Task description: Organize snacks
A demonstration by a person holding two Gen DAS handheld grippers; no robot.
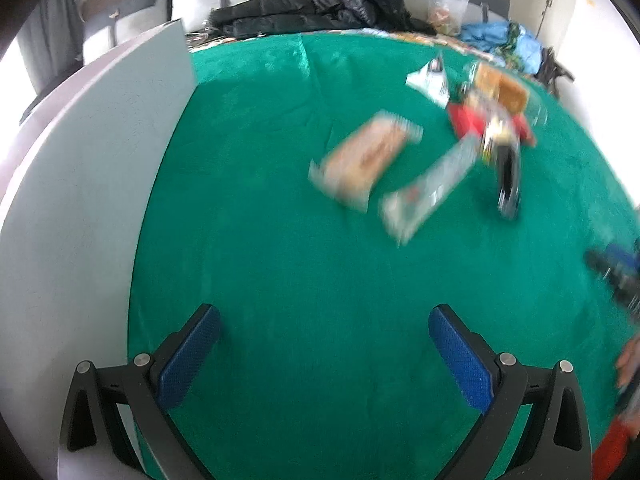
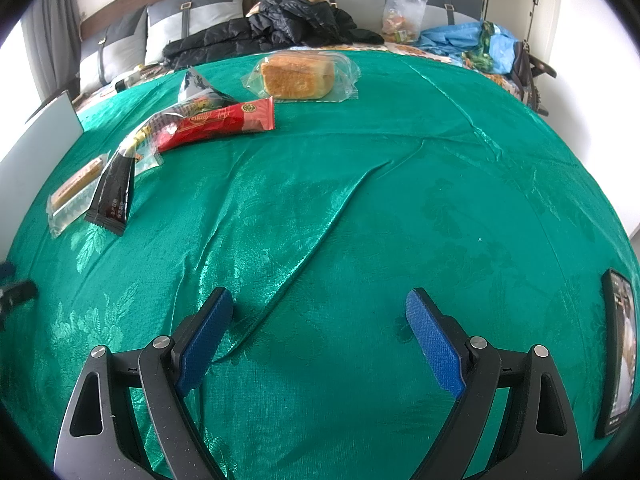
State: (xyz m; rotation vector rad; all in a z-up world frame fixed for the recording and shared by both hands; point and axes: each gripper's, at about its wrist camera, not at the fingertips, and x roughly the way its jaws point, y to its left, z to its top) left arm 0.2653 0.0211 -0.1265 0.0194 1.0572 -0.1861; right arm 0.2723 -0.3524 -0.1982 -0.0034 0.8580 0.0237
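Several wrapped snacks lie on a green cloth [image 2: 360, 220]. In the right wrist view a wrapped bread loaf [image 2: 298, 76] sits at the back, a red packet [image 2: 218, 123] in front of it, a dark brown packet [image 2: 114, 196] and a clear-wrapped cake bar [image 2: 74, 188] to the left. The left wrist view is blurred: cake bar [image 1: 366, 156], clear packet [image 1: 430, 186], dark packet [image 1: 509, 178], red packet [image 1: 466, 120], bread loaf [image 1: 502, 86]. My left gripper [image 1: 324, 356] is open and empty, near the cloth's front. My right gripper [image 2: 320, 340] is open and empty over bare cloth.
A white board [image 1: 80, 184] lies along the left edge of the cloth. A phone [image 2: 618, 356] lies at the right edge. Black jackets [image 2: 280, 28], a plastic bag [image 2: 402, 12] and blue clothes [image 2: 468, 40] lie behind, before grey pillows.
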